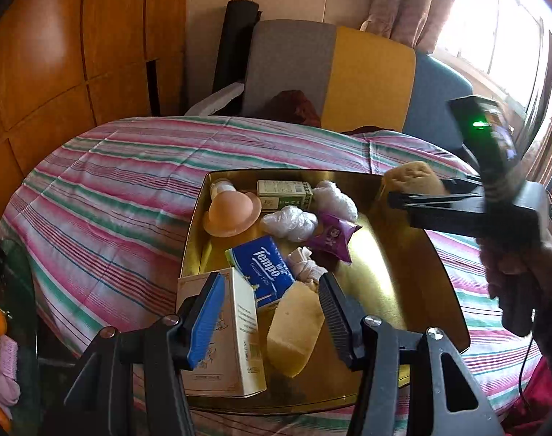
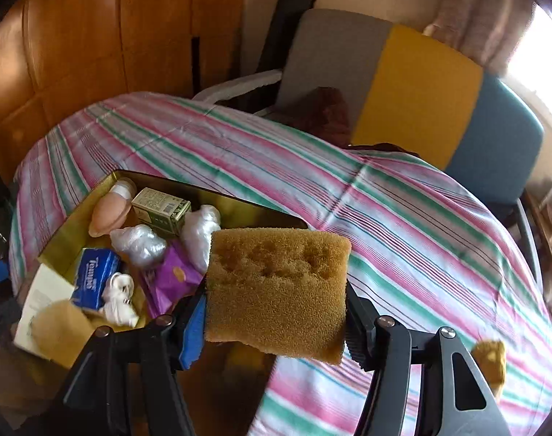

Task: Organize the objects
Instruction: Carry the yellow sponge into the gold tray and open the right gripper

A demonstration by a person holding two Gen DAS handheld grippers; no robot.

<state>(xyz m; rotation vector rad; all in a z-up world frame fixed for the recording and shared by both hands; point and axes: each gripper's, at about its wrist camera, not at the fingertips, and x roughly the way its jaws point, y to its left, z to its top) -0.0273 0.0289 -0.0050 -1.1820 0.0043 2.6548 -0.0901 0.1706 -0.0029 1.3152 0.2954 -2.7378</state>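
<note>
A gold tray (image 1: pixel 403 290) lies on the striped bedspread (image 1: pixel 112 189). In it are a peach cap (image 1: pixel 232 212), a green box (image 1: pixel 283 192), white plastic bags (image 1: pixel 290 221), a purple packet (image 1: pixel 332 238), a blue tissue pack (image 1: pixel 265 270) and a white cloth (image 1: pixel 305 269). My left gripper (image 1: pixel 272 305) hangs open over the tray's near left corner, above a white carton (image 1: pixel 221 334) and a yellow sponge (image 1: pixel 294 327). My right gripper (image 2: pixel 276 309) is shut on a brown sponge (image 2: pixel 276 283). In the left wrist view the right gripper (image 1: pixel 417 190) is over the tray's far right rim.
Another small brown sponge (image 2: pixel 488 359) lies on the bedspread to the right. A chair with a grey, yellow and blue back (image 1: pixel 366 83) stands behind the bed, beside a wooden wardrobe (image 1: pixel 58 54). Pink and orange items (image 1: pixel 3 359) sit at the left edge.
</note>
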